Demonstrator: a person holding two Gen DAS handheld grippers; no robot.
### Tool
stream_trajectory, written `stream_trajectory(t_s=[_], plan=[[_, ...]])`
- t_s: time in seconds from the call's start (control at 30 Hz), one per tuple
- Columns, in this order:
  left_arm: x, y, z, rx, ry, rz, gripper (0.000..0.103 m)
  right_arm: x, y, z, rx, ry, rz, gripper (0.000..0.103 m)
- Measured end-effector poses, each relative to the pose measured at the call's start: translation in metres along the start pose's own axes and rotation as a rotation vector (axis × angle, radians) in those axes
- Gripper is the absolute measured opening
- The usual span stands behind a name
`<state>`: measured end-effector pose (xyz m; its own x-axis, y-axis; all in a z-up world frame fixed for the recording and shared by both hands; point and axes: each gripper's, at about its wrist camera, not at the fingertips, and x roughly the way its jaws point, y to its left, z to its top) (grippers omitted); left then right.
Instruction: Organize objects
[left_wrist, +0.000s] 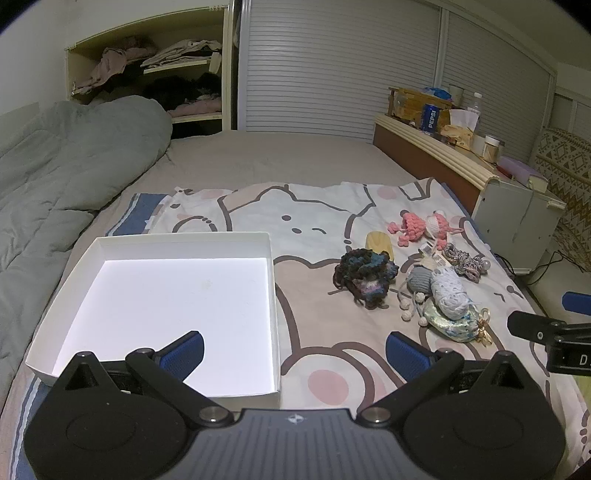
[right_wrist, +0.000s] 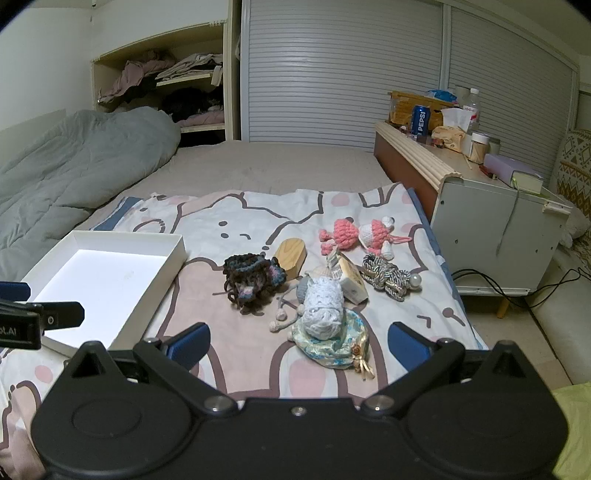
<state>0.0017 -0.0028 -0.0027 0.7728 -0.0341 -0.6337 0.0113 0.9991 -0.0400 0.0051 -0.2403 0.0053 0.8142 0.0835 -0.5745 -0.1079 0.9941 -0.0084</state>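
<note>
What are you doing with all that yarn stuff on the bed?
Tidying up is about to start. A person holds two sets of tongs, the left tongs by the empty white box and the right tongs over a pile of little things on the cartoon blanket: a dark crocheted piece, a pale blue yarn ball, a pink crocheted toy, a wooden block and a braided cord charm. Both tongs are open, holding nothing.

Shallow white cardboard box (left_wrist: 88, 266), left of the left tongs: smooth, matt. Ahead of the right tongs: dark fuzzy crocheted yarn piece (right_wrist: 253, 282), pale smooth-sanded wooden block (right_wrist: 291, 258), shiny brocade cloth pouch (right_wrist: 332, 345), glossy twisted cord knot (right_wrist: 386, 277).
</note>
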Motion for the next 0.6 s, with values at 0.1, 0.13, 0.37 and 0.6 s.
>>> stream_trajectory(t_s=[0.1, 0.13, 0.37, 0.6], plan=[[0.0, -0.0001, -0.0001, -0.001, 0.001, -0.001, 0.103, 0.0004, 0.0, -0.0002, 0.0, 0.0, -0.001, 0.103], [-0.0001, 0.0, -0.0003, -0.001, 0.001, -0.001, 0.103, 0.0005, 0.0, -0.0003, 0.0, 0.001, -0.001, 0.103], [0.0002, 0.0001, -0.0015, -0.006, 0.004, 0.0, 0.103, 0.0006, 0.0003, -0.0004, -0.001, 0.001, -0.001, 0.103], [0.0007, 0.002, -0.0017, -0.003, 0.005, -0.013, 0.103, 0.0018, -0.0018, 0.0012, -0.001, 0.002, -0.003, 0.103]])
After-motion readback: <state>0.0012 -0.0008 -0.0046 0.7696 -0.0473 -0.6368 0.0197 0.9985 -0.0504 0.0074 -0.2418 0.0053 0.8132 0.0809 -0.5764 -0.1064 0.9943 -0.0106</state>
